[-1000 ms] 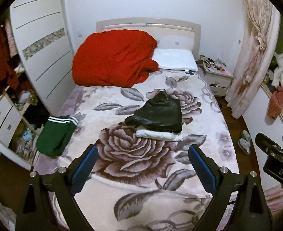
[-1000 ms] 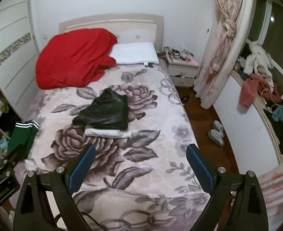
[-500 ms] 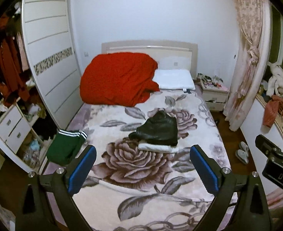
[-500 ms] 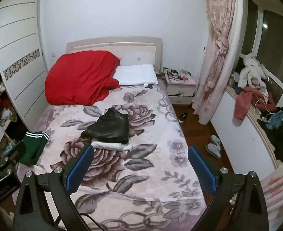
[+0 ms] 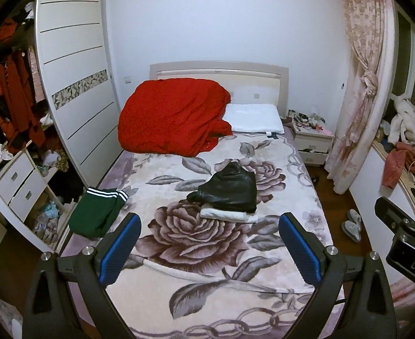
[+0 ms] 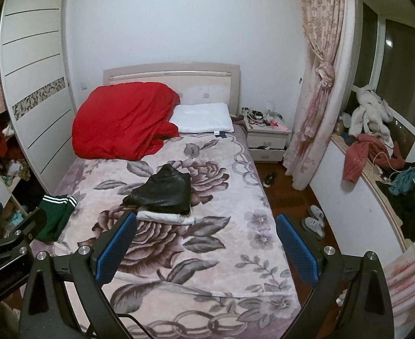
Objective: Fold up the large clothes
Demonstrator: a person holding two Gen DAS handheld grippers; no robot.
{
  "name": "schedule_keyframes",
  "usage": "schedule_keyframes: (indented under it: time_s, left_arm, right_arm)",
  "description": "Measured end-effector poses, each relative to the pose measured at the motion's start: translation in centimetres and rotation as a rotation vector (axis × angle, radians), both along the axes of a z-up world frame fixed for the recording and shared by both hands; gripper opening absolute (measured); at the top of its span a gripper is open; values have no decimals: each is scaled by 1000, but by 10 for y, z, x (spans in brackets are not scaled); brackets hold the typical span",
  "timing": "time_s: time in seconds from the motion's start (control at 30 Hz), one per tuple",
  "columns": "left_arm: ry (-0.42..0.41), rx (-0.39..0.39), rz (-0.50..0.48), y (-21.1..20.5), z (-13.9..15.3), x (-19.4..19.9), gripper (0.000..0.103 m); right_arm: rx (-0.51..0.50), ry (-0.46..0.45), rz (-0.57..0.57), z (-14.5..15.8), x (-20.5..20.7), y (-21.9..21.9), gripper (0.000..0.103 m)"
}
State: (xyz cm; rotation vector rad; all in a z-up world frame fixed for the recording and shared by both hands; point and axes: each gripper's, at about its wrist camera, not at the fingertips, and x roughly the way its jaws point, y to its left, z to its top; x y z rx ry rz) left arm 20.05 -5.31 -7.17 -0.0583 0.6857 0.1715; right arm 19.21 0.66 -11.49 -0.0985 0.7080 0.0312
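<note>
One bed (image 5: 196, 254) fills the middle of both views, covered by a floral blanket (image 6: 207, 254). One wardrobe (image 5: 74, 84) stands along its left side, with an open section of hanging red clothes (image 5: 12, 90) beside it. One red duvet (image 5: 173, 115) is bunched at the head of the bed, touching one white pillow (image 5: 252, 118). One tied-back pink curtain (image 6: 320, 84) hangs right of the bed.

Three garments lie on the bed. A folded black garment (image 5: 230, 189) sits on top of a folded white one (image 5: 230, 214), the pair near the bed's middle. A green garment (image 5: 94, 214) with white stripes hangs over the left edge, well apart from the stack.

One nightstand (image 6: 266, 138) stands between the bed and the curtain, its top littered with small items too small to tell. The window ledge (image 6: 377, 180) carries a pile of clothes, with a pink jacket (image 6: 357, 161) hanging over its edge. A white drawer unit (image 5: 21, 186) with two drawers stands at the left. One pair of slippers (image 6: 314, 221) lies on the floor, and one dark shoe (image 6: 269, 178) nearer the nightstand.

The left gripper (image 5: 209, 250) hovers level above the foot of the bed, fingers (image 5: 120, 250) spread wide and holding nothing. The right gripper (image 6: 206, 248) hovers alongside it in the same pose, fingers (image 6: 295, 250) wide apart and bare.
</note>
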Motion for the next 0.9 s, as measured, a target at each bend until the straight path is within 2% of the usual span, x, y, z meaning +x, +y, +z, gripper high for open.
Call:
schedule_keyframes:
  time_s: [0.9]
  left_arm:
    - [-21,7,6,3,11,-7,100]
  right_arm:
    - [-4,-12,34,5,-14,19,101]
